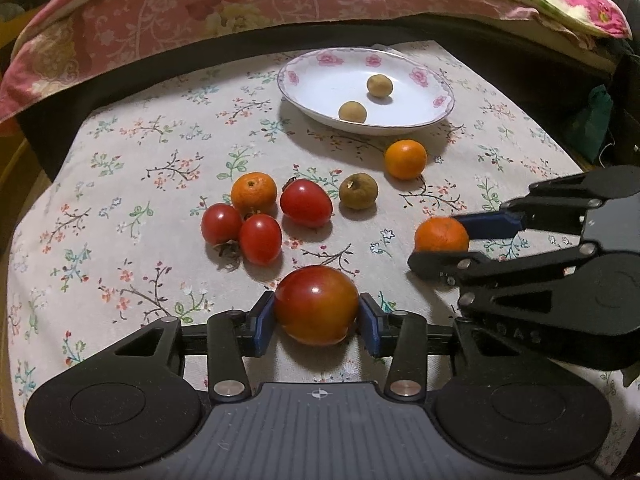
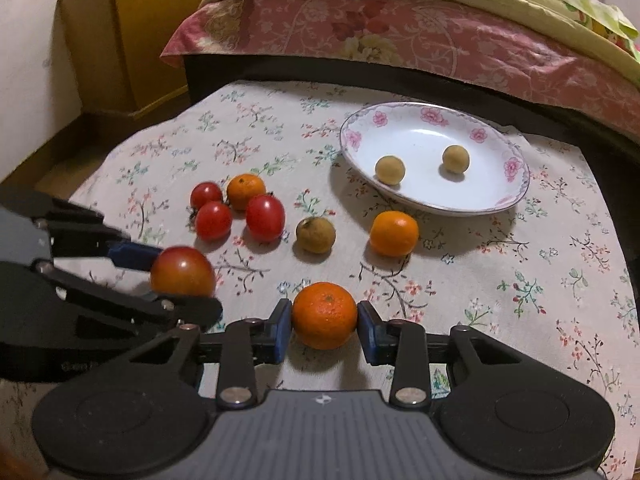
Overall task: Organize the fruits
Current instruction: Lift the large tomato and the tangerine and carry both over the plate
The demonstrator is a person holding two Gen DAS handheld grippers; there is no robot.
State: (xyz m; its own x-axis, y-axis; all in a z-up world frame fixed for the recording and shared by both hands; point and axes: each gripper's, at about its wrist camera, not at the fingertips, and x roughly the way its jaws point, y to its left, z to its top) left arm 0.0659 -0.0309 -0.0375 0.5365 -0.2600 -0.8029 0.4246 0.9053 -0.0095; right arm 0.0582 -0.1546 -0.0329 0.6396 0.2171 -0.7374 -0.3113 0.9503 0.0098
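My left gripper (image 1: 317, 312) is shut on a large red-orange tomato (image 1: 316, 305), low over the cloth; it also shows in the right wrist view (image 2: 183, 271). My right gripper (image 2: 324, 320) is shut on a tangerine (image 2: 325, 315), which shows in the left wrist view too (image 1: 440, 234). A white floral plate (image 1: 424, 120) at the back holds two small tan fruits (image 1: 353, 112) (image 1: 379, 85). On the cloth lie three small red tomatoes (image 1: 306, 202), two tangerines (image 1: 253, 193) (image 1: 405, 159) and a brownish wrinkled fruit (image 1: 358, 191).
The table is covered with a floral cloth (image 1: 140, 184). A bed with a pink quilt (image 1: 200, 12) runs along the far edge. A yellow cabinet (image 2: 132, 28) stands at the far left. A dark green object (image 1: 596, 120) sits past the right edge.
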